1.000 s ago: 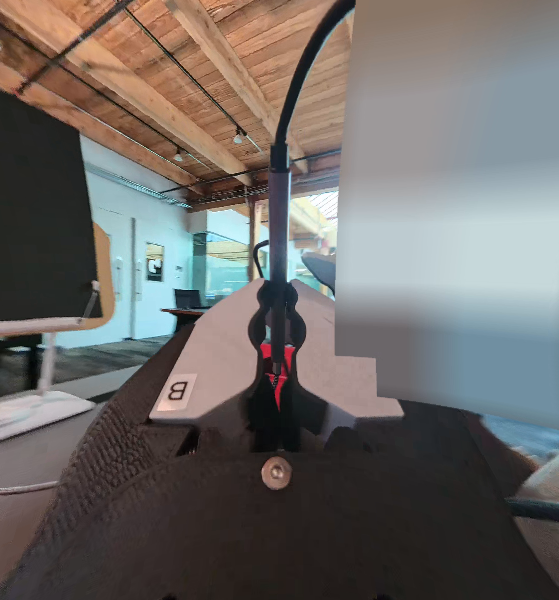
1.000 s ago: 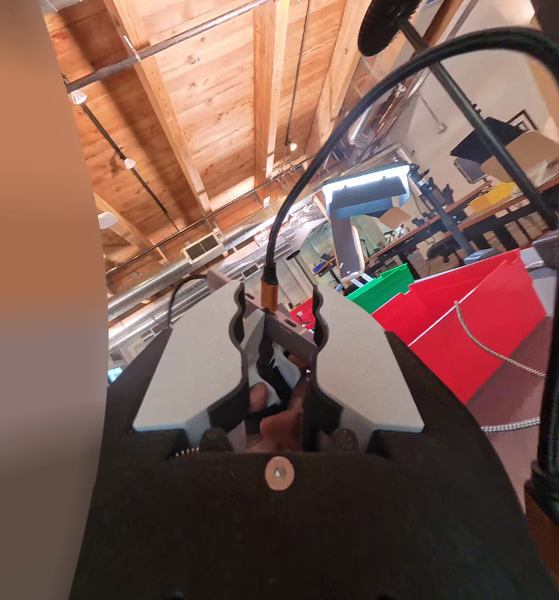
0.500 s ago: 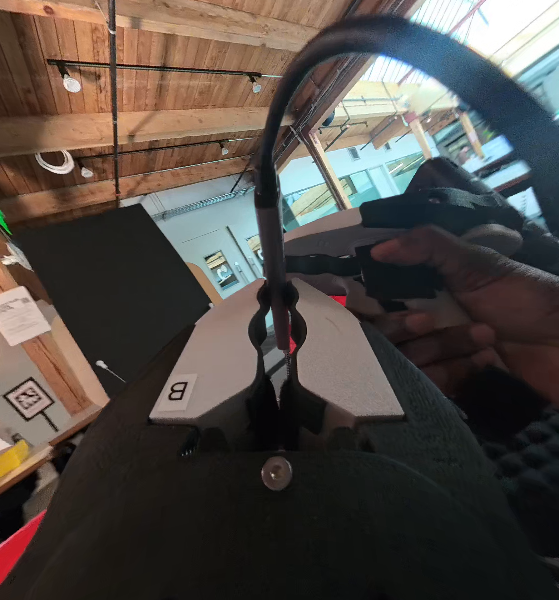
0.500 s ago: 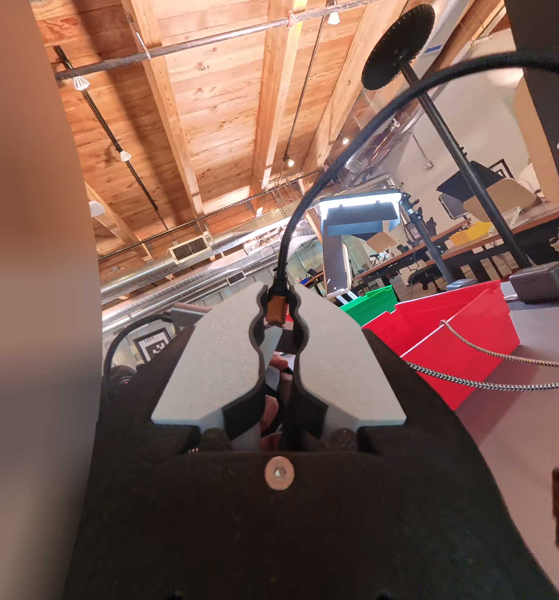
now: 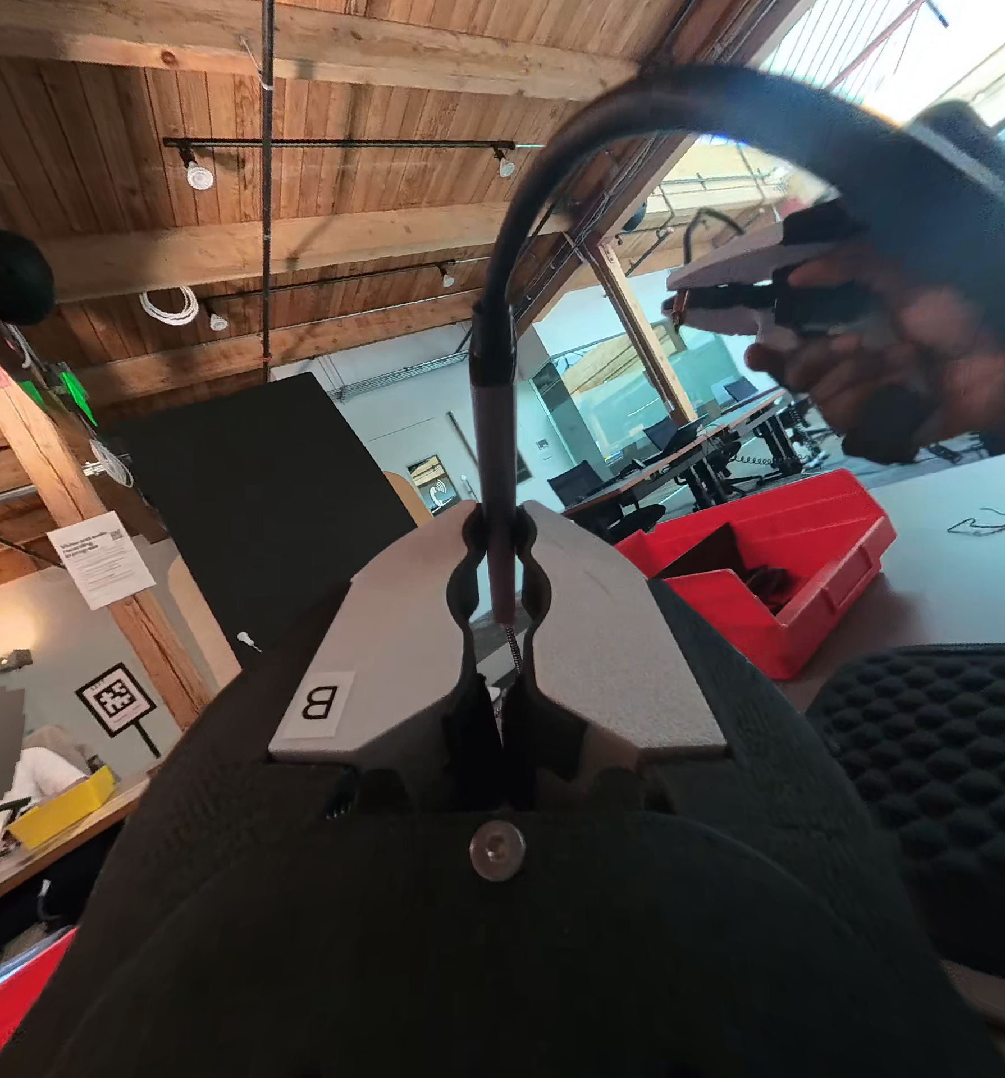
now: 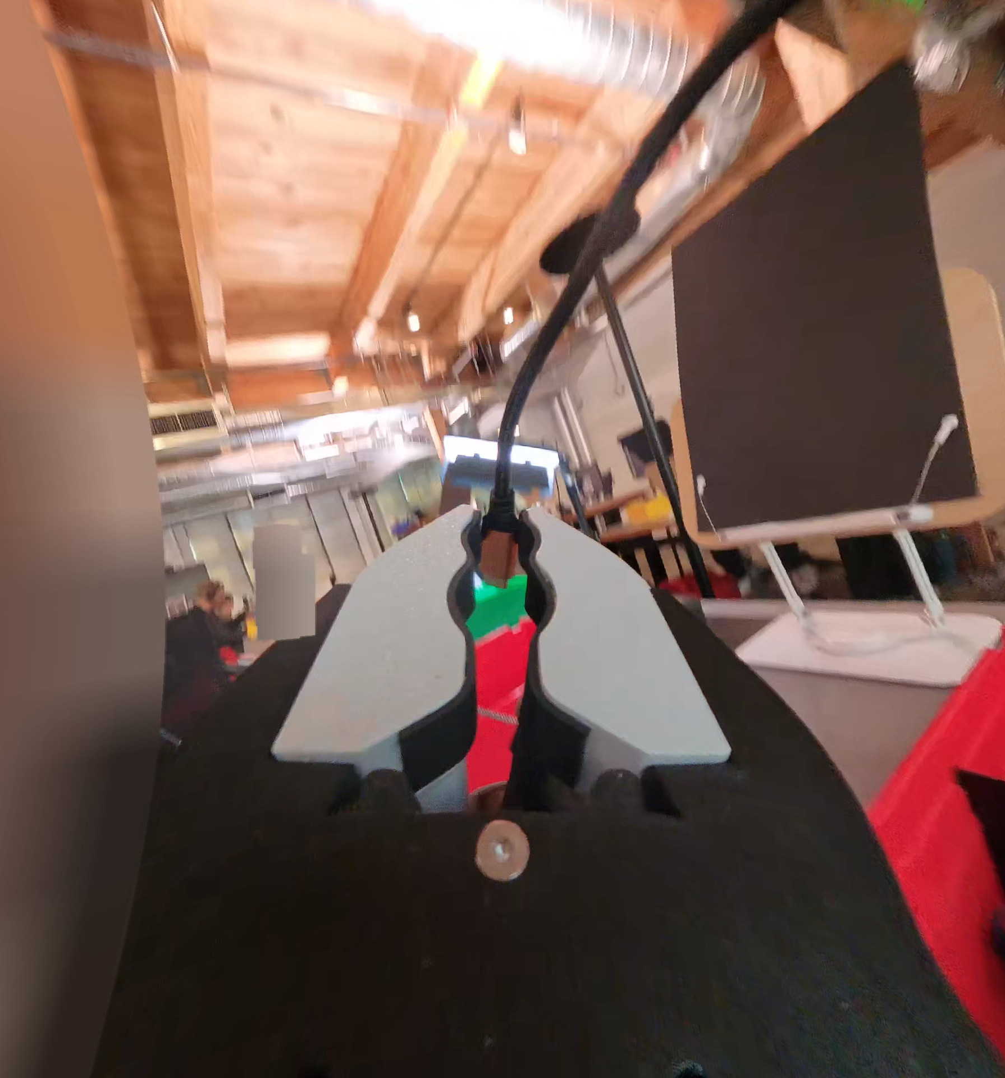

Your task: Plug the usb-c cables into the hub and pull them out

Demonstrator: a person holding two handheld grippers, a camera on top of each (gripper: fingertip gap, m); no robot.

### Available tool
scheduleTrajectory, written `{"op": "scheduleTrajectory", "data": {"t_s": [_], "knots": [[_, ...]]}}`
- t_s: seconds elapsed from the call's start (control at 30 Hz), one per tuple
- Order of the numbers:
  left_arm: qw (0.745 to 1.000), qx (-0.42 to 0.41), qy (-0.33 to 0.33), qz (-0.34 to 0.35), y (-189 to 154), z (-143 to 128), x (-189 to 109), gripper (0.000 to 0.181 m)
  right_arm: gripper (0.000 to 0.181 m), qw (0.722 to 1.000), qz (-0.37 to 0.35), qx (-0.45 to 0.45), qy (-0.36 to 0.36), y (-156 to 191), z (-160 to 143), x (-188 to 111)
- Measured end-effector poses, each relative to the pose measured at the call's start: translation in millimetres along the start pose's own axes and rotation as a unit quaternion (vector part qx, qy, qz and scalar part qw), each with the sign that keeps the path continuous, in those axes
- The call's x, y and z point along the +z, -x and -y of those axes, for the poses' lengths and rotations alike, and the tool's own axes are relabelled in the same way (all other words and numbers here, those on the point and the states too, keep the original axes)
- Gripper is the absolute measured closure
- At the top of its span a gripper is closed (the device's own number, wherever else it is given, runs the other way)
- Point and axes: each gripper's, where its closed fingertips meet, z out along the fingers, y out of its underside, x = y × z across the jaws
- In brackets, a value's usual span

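Observation:
My left gripper [image 5: 499, 519] is shut on a slim dark grey hub [image 5: 493, 443], seen edge-on and standing up out of the fingertips. A thick black cable [image 5: 547, 192] leaves the hub's top and arcs to the right. My right gripper [image 6: 501, 519] is shut on a copper-coloured usb-c plug [image 6: 497, 557], held at the fingertips with its metal end free. The plug's black cable [image 6: 547, 326] rises up and to the right. The hub is not in the right wrist view. The right gripper and the hand holding it show blurred at the upper right of the left wrist view [image 5: 838, 303], apart from the hub.
A red bin [image 5: 780, 560] sits on the grey table [image 5: 955, 583] to the right, with glasses [image 5: 981, 525] beyond it. A black dimpled pad [image 5: 926, 729] lies near. In the right wrist view there is a dark screen on a white stand [image 6: 873, 647], a red bin [image 6: 955, 758] and a green bin [image 6: 497, 606]. One gripper's finger ends stand about 20 cm off the other's.
The right gripper closed on the copper plug while it sat in the hub, then came away with the plug in it. Both views have swung, and the right hand now sits farther from the hub.

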Motion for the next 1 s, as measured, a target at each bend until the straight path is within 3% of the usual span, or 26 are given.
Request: {"op": "scheduleTrajectory", "data": {"t_s": [0.1, 0.2, 0.27, 0.33, 0.5, 0.57, 0.67, 0.7, 0.77, 0.87, 0.93, 1.0], "knots": [[1.000, 0.000, -0.007, 0.002, 4, 4, -3, 0.174, 0.170, 0.995, -0.020, -0.013, 0.093, -20, -1, -2], [1.000, -0.001, -0.013, 0.006, 9, 6, -5, 0.174, 0.170, 0.972, -0.040, -0.006, 0.230, -47, -25, -11], [1.000, -0.001, -0.013, 0.012, 13, 4, -7, 0.174, 0.170, 0.943, -0.091, -0.058, 0.315, -79, -44, -27], [1.000, -0.010, -0.014, 0.017, 18, 2, -9, 0.174, 0.170, 0.894, -0.135, -0.132, 0.406, -110, -61, -50], [0.999, -0.028, -0.012, 0.022, 24, -4, -11, 0.174, 0.170, 0.746, -0.192, -0.327, 0.548, -170, -65, -92], [0.999, -0.023, -0.011, 0.023, 25, -5, -11, 0.174, 0.170, 0.665, -0.186, -0.410, 0.596, -187, -57, -105], [0.999, -0.025, -0.014, 0.022, 25, -5, -11, 0.174, 0.170, 0.501, -0.120, -0.549, 0.658, -206, -50, -124], [0.999, -0.032, -0.015, 0.020, 25, -5, -11, 0.174, 0.170, 0.463, -0.101, -0.562, 0.678, -210, -52, -131], [0.998, -0.055, -0.020, 0.015, 24, -6, -10, 0.174, 0.170, 0.418, -0.059, -0.552, 0.719, -217, -65, -146], [0.996, -0.083, -0.028, 0.012, 26, -6, -11, 0.173, 0.170, 0.401, -0.007, -0.532, 0.746, -222, -87, -157], [0.994, -0.101, -0.032, 0.010, 28, -7, -11, 0.173, 0.170, 0.423, -0.011, -0.508, 0.750, -225, -96, -156], [0.992, -0.120, -0.035, 0.008, 31, -8, -12, 0.174, 0.153, 0.461, -0.042, -0.481, 0.744, -226, -98, -151]]}}
